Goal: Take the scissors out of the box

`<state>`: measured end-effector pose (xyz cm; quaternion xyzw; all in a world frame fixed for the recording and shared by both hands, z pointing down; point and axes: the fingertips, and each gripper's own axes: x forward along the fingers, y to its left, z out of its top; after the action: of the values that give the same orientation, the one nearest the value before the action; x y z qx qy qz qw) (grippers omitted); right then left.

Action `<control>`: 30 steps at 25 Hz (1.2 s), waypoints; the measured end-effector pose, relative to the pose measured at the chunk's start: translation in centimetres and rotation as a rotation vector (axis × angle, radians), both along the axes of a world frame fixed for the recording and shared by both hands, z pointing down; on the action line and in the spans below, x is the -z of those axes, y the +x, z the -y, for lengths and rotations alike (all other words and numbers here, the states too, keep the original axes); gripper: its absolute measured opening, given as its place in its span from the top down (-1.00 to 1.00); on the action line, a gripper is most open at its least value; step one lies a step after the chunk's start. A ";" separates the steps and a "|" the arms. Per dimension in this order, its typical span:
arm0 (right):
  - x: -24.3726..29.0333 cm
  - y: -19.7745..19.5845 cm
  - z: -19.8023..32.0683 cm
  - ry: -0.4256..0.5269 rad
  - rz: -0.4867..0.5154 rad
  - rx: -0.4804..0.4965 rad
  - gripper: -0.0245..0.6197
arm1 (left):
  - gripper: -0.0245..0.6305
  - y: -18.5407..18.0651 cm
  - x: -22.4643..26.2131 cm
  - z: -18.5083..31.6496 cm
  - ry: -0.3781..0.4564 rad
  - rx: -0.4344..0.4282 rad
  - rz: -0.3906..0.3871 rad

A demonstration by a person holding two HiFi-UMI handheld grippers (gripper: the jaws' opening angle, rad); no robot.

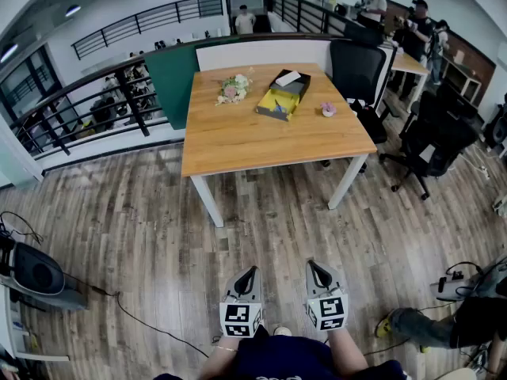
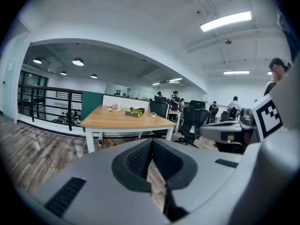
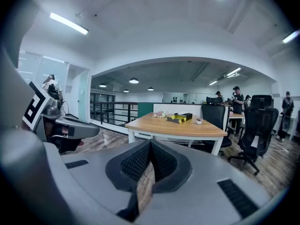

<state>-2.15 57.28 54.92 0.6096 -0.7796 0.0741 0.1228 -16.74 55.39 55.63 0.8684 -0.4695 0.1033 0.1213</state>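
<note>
A yellow and black box [image 1: 282, 95] lies open on the far half of the wooden table [image 1: 261, 137], its lid propped behind it. Something blue shows inside the box; I cannot make out scissors from here. The same box [image 2: 136, 112] is small and distant in the left gripper view, and the box [image 3: 180, 118] is equally far in the right gripper view. My left gripper [image 1: 252, 271] and right gripper [image 1: 314, 265] hang side by side over the floor, well short of the table. Both are shut with nothing between their jaws.
A flower bunch [image 1: 234, 88] and a small pink object [image 1: 328, 110] also lie on the table. Black office chairs [image 1: 359, 74] stand at its right side. A railing [image 1: 87, 105] runs along the left, cables [image 1: 135, 311] cross the floor, and people [image 1: 416, 26] stand at desks beyond.
</note>
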 end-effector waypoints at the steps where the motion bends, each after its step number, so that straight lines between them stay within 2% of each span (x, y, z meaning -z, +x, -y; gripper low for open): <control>1: 0.1 0.1 0.1 0.006 -0.001 -0.003 0.90 | 0.92 0.0 0.2 0.2 0.010 0.002 0.000; 14: 0.5 0.6 -0.1 0.020 0.015 -0.022 0.90 | 0.92 -0.2 1.0 0.2 0.033 -0.003 -0.017; 19: 0.0 0.6 -0.1 0.003 0.057 -0.053 0.88 | 0.92 0.0 1.0 0.0 0.033 -0.079 -0.048; 20: 0.0 0.3 -0.1 0.000 0.065 -0.044 0.72 | 0.91 -0.1 1.0 0.0 0.032 -0.096 -0.059; 21: 0.0 -0.1 -0.1 -0.004 0.075 -0.030 0.37 | 0.87 -0.2 1.0 0.1 0.028 -0.112 -0.073; 22: 0.0 -0.5 0.0 -0.004 0.083 -0.014 0.22 | 0.67 -0.1 0.9 0.2 0.021 -0.130 -0.087; 23: 0.0 -0.9 0.1 -0.001 0.090 0.001 0.13 | 0.23 0.0 0.8 0.4 0.013 -0.149 -0.098; 24: -0.1 -1.2 0.3 0.002 0.093 0.014 0.04 | -0.12 0.1 0.7 0.7 0.006 -0.165 -0.106; 26: -0.4 -1.7 0.6 -0.001 0.084 0.022 -0.14 | -0.20 0.1 0.6 1.3 0.000 -0.186 -0.114; 30: -1.0 -2.3 0.8 -0.009 0.082 -0.022 -0.22 | -0.21 -0.7 0.2 1.8 0.001 -0.217 -0.116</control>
<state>-4.49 56.44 55.94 0.6139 -0.7771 0.1039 0.0924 -17.39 53.54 55.48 0.9187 -0.3650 0.0650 0.1359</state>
